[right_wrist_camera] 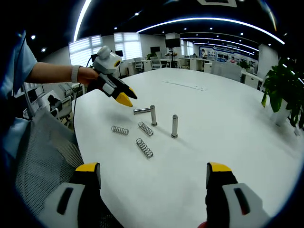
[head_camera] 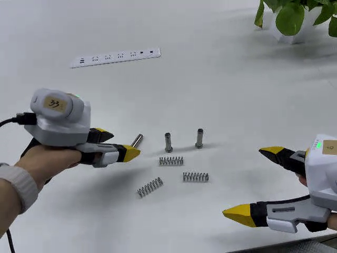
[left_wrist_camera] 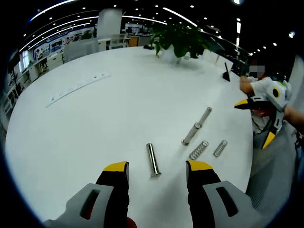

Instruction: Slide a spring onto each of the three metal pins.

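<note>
Near spring (head_camera: 150, 187), middle spring (head_camera: 171, 161) and right spring (head_camera: 196, 177) lie loose on the white table (head_camera: 221, 95). Just behind them stand two upright pins (head_camera: 168, 142) (head_camera: 199, 138). Flat pin (head_camera: 137, 140) lies just off the left gripper (left_wrist_camera: 157, 167), whose jaws are apart and empty. Right gripper (head_camera: 253, 182) is spread wide and empty, off to the right.

On the tabletop (head_camera: 226, 89), two upright pins (head_camera: 168, 142), third pin (head_camera: 137, 140) lying left of them, three springs (head_camera: 171, 161) before them, power strip (head_camera: 116, 57) behind left, plant (head_camera: 295, 16) at far right corner.
</note>
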A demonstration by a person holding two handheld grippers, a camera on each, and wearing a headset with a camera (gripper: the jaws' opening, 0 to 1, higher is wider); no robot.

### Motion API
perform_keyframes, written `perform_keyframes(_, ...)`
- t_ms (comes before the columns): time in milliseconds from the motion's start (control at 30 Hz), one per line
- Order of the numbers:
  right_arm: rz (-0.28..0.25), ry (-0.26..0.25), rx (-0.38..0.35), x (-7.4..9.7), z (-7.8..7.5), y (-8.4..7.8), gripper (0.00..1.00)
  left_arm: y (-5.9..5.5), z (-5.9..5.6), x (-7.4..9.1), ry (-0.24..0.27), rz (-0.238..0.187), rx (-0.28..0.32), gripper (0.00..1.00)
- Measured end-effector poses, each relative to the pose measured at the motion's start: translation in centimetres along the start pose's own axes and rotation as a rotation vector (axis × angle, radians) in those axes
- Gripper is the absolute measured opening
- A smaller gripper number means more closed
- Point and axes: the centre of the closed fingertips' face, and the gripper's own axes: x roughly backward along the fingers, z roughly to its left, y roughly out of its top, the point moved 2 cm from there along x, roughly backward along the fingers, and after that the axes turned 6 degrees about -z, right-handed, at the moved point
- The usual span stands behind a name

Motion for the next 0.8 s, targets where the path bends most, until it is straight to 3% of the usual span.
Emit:
perform_keyframes(67,-0.003,0.001,0.0,-0.1,0.0,0.1,0.93,0.0,0.3,-0.6,-0.004,0.02,0.015,0.47)
perform_keyframes(367,0.002,0.007,-0.007,-0.2,0.3,-0.4,0.93,0.3,2.2,-3.2,-0.006,0.124,-0.043,0.31)
perform_keyframes(467,0.01,0.002,-0.012,-0.1,0.1,-0.9,0.93,0.6,2.1,-3.8,-0.018,0.138,-0.045,0.24)
perform_keyframes(600,0.007,-0.008,-0.02,0.1,0.0,-1.0,0.93,0.5,2.3,-4.5,-0.012,0.191,-0.072,0.21)
perform_keyframes(800,0.003,-0.014,-0.024,0.3,-0.3,-1.0,0.93,0.5,1.6,-4.9,-0.002,0.241,-0.117,0.17)
